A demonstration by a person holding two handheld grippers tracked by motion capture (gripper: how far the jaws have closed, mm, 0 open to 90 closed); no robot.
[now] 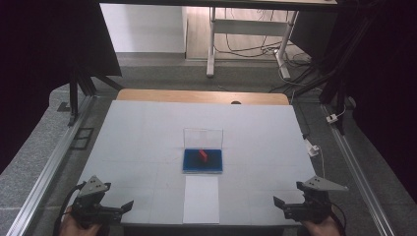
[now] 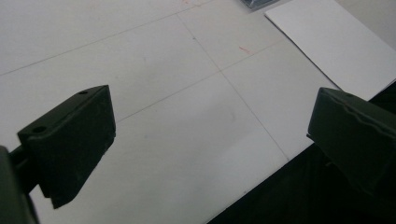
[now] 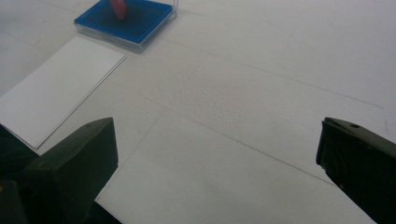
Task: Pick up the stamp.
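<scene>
A clear case with a blue base (image 1: pixel 202 162) (image 3: pixel 126 23) lies at the table's middle, its transparent lid (image 1: pixel 203 137) standing upright behind it. A small red object (image 1: pixel 203 155) (image 3: pixel 118 8) rests on the blue base. A white sheet of paper (image 1: pixel 201 199) (image 2: pixel 336 42) (image 3: pixel 56 88) lies in front of the case, at the near edge. My left gripper (image 1: pixel 129 204) (image 2: pixel 210 135) hovers open at the near left corner, nothing between its jaws. My right gripper (image 1: pixel 276 200) (image 3: pixel 215 163) is held open at the near right corner, also empty.
The white table top (image 1: pixel 147 132) carries faint grid lines. A wooden strip (image 1: pixel 201 96) borders its far edge. Metal rails (image 1: pixel 49 167) run along both sides. White table legs and cables (image 1: pixel 275 49) stand on the floor beyond.
</scene>
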